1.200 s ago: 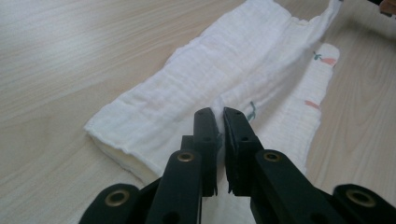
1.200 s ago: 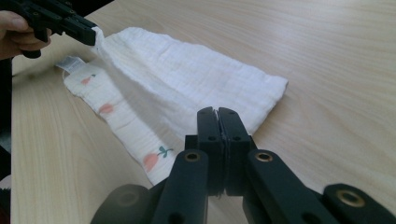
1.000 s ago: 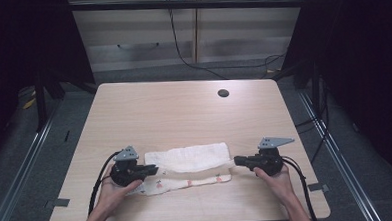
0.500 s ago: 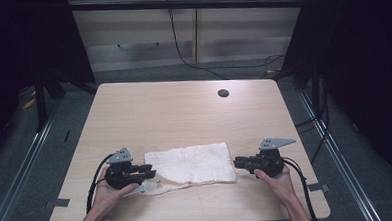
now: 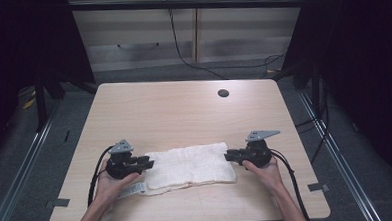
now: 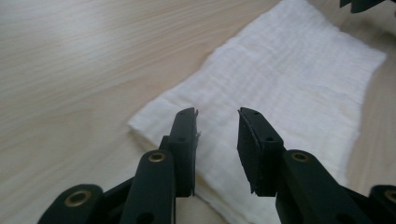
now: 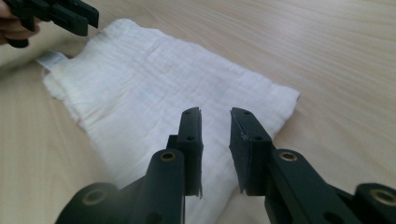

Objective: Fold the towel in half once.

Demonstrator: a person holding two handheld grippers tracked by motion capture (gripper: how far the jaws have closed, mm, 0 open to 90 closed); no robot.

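Folded white towel (image 5: 190, 165) flat on bench (image 5: 184, 111), lower centre of frame. Left tool (image 5: 147, 164) and right tool (image 5: 229, 156) at its ends, jaws just opened, spread, nothing pinched.

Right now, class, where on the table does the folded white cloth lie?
In the high view the white cloth lies folded flat near the table's front edge, between the left gripper and the right gripper.

No legible txt; towel (image 7: 154, 93) tag (image 7: 50, 59) seemingly blank, blurry.
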